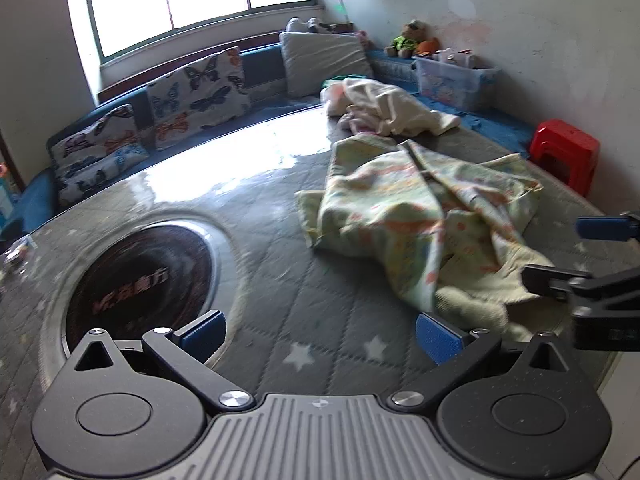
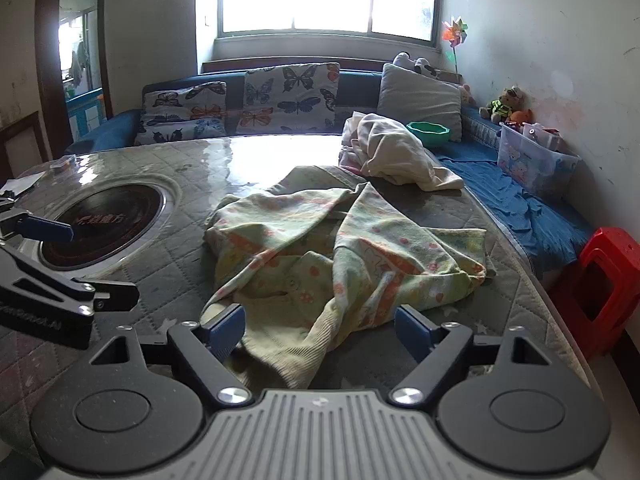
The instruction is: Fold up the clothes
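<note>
A crumpled green-and-yellow printed garment [image 2: 340,248] lies in a loose heap on the quilted grey worktop [image 2: 168,280], to the right of the round dark induction hob [image 2: 102,226] sunk into the surface. Its ribbed cream hem reaches toward the near edge.

The right gripper [image 2: 320,330] hovers low over that hem with its fingers spread wide apart and nothing between them; the left blue pad [image 2: 224,330] sits just over the edge of the cloth, though whether it touches the fabric is hard to say from this angle. The left gripper [image 1: 320,334] hangs over bare worktop between the hob and the garment, its fingers likewise wide apart and holding nothing. In the left wrist view the right gripper shows at the right edge, beside the pale hem of the garment.

Farther back on the worktop, apart from the printed garment, sits a second heap of cream and pink clothes [image 2: 394,152]. Behind the worktop runs a blue sofa with butterfly-print cushions [image 2: 290,98] and a grey cushion [image 2: 420,100] under a bright window. To the right stand a red plastic stool [image 2: 600,280] and a clear storage box [image 2: 534,164], with soft toys [image 2: 506,106] near the wall.
</note>
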Available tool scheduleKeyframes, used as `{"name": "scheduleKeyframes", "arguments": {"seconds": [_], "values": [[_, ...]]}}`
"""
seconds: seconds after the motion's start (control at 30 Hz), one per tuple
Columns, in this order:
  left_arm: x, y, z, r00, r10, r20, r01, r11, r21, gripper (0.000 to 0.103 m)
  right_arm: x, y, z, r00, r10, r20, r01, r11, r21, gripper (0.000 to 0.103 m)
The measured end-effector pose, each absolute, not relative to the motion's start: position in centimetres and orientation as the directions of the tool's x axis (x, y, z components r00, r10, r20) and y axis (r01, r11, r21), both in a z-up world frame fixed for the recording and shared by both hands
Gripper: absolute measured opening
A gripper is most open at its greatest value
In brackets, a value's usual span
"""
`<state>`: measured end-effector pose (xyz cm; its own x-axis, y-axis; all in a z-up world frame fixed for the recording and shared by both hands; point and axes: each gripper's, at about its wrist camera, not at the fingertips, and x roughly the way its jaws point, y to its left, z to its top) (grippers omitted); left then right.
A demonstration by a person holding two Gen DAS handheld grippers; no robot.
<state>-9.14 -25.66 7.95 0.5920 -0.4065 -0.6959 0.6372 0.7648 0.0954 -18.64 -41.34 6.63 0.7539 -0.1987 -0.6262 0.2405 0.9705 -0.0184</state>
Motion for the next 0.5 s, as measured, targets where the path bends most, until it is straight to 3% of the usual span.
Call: {"name": "scheduleKeyframes", "arguments": {"seconds": [0.27, 0.5], "values": [[-9.1, -29.2, 8.7, 0.565, -0.535, -0.629, 0.754, 0.644, 0.130, 0.101, -16.3, -43.3, 5.7, 0.742, -0.185, -0.644, 0.251, 0.968, 0.011, 0.058], [-9.1, -32.2, 7.4, 0.518, -0.600, -0.610, 0.834, 0.513, 0.204, 0.077, -14.9, -44.8, 4.6, 0.727, -0.153, -0.669, 0.241, 0.970, 0.040, 0.039]]}}
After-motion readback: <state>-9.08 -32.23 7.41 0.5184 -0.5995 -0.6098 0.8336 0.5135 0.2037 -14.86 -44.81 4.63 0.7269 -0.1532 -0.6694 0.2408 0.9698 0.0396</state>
